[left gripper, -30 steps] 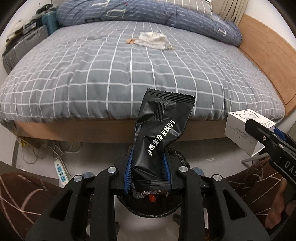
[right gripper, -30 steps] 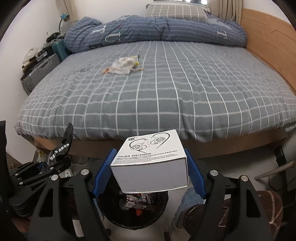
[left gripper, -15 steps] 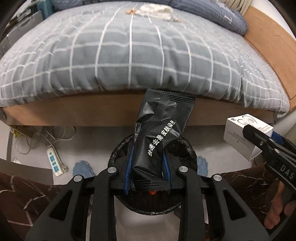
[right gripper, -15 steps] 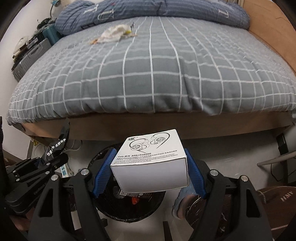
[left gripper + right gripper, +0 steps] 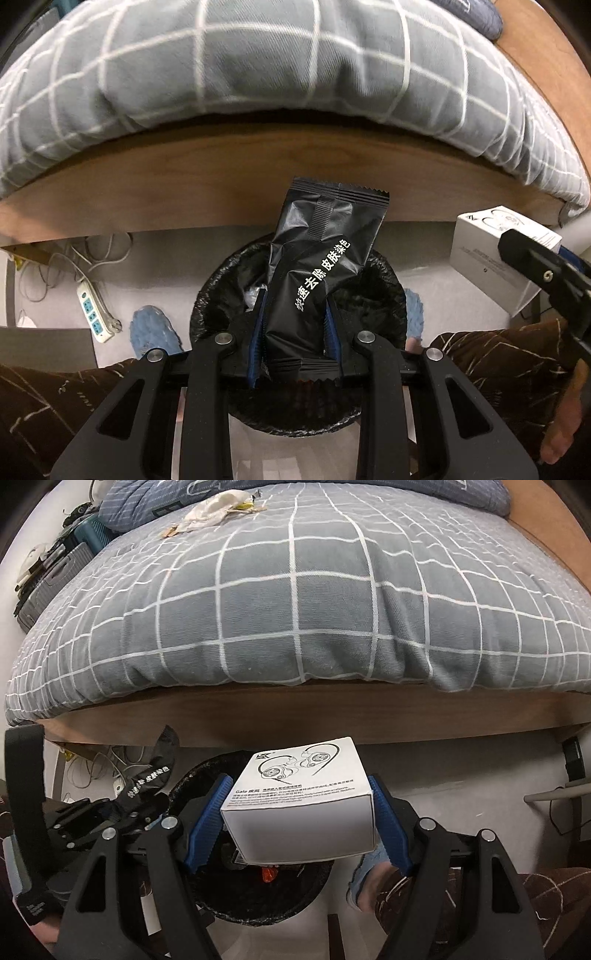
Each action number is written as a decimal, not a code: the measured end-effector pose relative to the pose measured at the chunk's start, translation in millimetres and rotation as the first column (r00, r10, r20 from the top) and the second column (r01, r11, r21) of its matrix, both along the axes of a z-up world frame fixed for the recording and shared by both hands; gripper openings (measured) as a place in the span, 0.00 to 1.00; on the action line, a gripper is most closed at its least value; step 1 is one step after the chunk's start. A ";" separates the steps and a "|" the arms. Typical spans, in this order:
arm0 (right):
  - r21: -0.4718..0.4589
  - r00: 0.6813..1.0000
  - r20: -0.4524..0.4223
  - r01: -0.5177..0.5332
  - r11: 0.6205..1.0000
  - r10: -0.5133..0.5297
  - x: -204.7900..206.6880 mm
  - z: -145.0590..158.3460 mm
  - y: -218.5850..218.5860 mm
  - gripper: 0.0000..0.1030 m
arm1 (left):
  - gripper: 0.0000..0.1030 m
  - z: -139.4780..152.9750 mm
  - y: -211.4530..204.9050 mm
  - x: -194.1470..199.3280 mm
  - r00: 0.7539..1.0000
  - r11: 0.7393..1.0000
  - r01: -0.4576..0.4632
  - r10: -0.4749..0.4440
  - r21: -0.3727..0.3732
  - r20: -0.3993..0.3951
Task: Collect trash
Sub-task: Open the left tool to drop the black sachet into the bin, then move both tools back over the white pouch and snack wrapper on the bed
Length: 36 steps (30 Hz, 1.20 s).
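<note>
**Holding two pieces of trash above the bin**

Hanging over the black-lined trash bin (image 5: 384,291) on the floor, the left gripper (image 5: 295,332) has its blue pads clamped on the lower part of a black sachet (image 5: 325,266) with white lettering; the sachet's crimped upper end stands up in front of the wooden bed frame (image 5: 184,192). Just to the right, the right gripper (image 5: 301,812) has its jaws spread wide and closed on the two sides of a white earphone box (image 5: 301,797), printed face up, above the same bin (image 5: 258,904). Some litter, including an orange scrap, already lies inside.

Beyond the bin, the grey checked bedspread (image 5: 295,609) hangs over the frame. At its far left lies a crumpled white wrapper (image 5: 218,507). A power strip (image 5: 92,308) and cables lie on the floor under the bed at left. The person's blue slippers (image 5: 155,328) flank the bin.
</note>
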State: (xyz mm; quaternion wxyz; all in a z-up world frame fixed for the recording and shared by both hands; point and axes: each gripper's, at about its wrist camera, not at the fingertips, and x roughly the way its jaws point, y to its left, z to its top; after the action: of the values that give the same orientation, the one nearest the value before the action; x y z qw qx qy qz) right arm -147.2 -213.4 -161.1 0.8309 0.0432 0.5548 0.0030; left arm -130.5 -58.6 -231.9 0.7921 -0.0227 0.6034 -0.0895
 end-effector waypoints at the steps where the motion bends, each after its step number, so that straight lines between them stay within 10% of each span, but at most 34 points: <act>1: 0.002 1.000 -0.010 0.003 1.000 -0.003 1.6 -3.4 -1.9 0.69 | 0.26 -3.2 -2.2 1.0 1.000 1.000 0.006 -0.006 0.001 -0.006; 9: 0.010 0.999 -0.035 0.007 1.000 -0.007 8.7 -18.8 -7.3 0.69 | 0.28 -16.4 -19.4 5.0 0.999 0.999 0.048 -0.048 0.012 -0.025; 28: 0.024 0.999 -0.002 -0.040 0.999 0.040 16.7 -10.1 34.7 0.69 | 0.94 7.9 15.8 0.1 0.997 0.996 -0.006 0.000 0.086 0.077; 36: 0.027 0.996 0.006 -0.091 0.996 0.091 26.4 -7.8 72.6 0.69 | 0.94 21.7 67.5 -1.1 0.990 0.992 -0.108 0.100 0.071 0.103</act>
State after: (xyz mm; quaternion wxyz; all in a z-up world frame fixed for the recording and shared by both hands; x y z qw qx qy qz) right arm -120.8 -140.7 -168.9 0.8305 0.0295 0.5541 0.0484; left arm -131.6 8.9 -210.2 0.8249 -0.0196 0.5643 -0.0260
